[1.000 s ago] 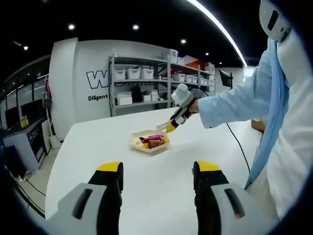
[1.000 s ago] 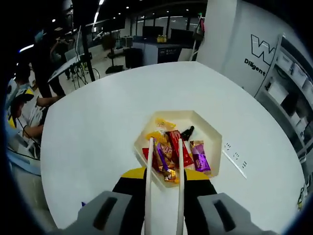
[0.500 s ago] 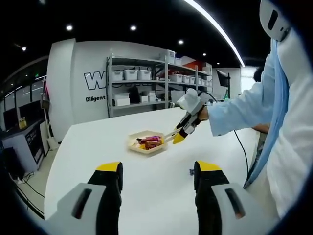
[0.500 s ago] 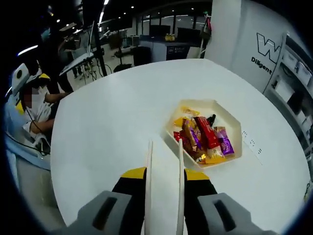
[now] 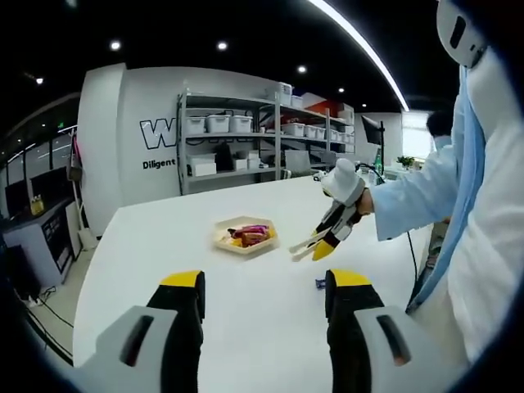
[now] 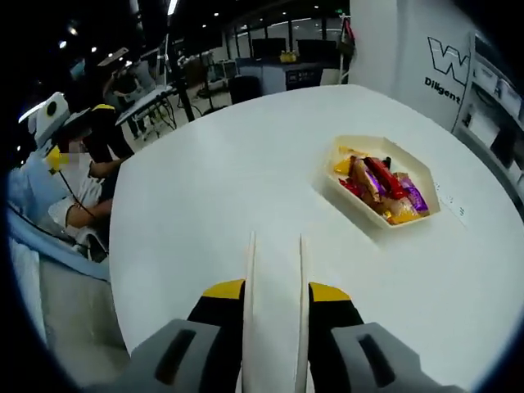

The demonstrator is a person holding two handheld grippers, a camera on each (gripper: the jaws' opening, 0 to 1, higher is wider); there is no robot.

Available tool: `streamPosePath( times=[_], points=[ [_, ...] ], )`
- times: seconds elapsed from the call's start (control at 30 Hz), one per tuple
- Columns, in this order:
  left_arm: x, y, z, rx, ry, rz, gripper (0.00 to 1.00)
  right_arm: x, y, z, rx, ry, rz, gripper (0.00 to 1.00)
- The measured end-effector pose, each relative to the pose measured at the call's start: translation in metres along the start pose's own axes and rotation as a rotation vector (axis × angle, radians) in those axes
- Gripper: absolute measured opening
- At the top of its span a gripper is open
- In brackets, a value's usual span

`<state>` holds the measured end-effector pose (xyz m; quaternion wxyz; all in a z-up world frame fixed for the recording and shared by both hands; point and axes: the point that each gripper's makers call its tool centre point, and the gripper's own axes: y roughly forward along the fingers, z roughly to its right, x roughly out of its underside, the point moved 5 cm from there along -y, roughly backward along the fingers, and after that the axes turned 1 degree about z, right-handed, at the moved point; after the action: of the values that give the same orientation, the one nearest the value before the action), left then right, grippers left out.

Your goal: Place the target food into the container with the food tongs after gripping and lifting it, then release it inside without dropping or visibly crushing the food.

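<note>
Right gripper view: tray beyond empty tongs.

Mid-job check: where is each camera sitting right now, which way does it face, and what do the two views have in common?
Left gripper view: rides on the left gripper, low over the white table, facing shelves; the person's sleeve and right gripper enter from the right.
Right gripper view: rides on the right gripper, looking down along the food tongs across the table.
Shared: the table and the snack-filled container.
</note>
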<state>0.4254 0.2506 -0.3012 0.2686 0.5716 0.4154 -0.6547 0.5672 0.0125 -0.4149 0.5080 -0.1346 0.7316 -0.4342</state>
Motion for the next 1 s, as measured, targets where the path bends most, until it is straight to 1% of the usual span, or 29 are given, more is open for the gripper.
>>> streamPosePath(
  times=[0.03, 0.13, 0.43, 0.57, 0.7, 0.83, 0.93, 0.97, 1.0],
  points=[
    [0.0, 0.0, 0.0, 0.001, 0.0, 0.0, 0.57, 0.007, 0.002, -0.006, -0.004, 0.002, -0.011, 0.21],
    [0.001, 0.0, 0.001, 0.005, 0.0, -0.003, 0.57, 0.019, 0.004, -0.014, -0.017, 0.018, -0.024, 0.21],
    [0.004, 0.001, 0.002, 0.005, -0.004, -0.01, 0.57, 0.042, 0.003, -0.029, -0.024, 0.05, -0.038, 0.21],
    [0.005, 0.0, 0.002, 0.004, -0.005, -0.012, 0.57, 0.047, 0.004, -0.033, -0.024, 0.063, -0.039, 0.21],
    [0.005, 0.0, 0.002, 0.005, -0.005, -0.013, 0.57, 0.053, 0.005, -0.037, -0.021, 0.055, -0.056, 0.21],
    [0.005, -0.001, 0.002, 0.003, -0.008, -0.008, 0.57, 0.065, 0.006, -0.043, -0.022, 0.056, -0.071, 0.21],
    [0.006, -0.001, 0.001, 0.002, -0.007, -0.01, 0.57, 0.068, 0.006, -0.043, -0.013, 0.05, -0.072, 0.21],
    [0.006, -0.001, 0.001, 0.003, -0.007, -0.01, 0.57, 0.069, 0.005, -0.043, -0.01, 0.046, -0.077, 0.2],
    [0.006, 0.0, 0.001, 0.003, -0.007, -0.01, 0.57, 0.069, 0.005, -0.041, 0.005, 0.012, -0.077, 0.19]
  ],
)
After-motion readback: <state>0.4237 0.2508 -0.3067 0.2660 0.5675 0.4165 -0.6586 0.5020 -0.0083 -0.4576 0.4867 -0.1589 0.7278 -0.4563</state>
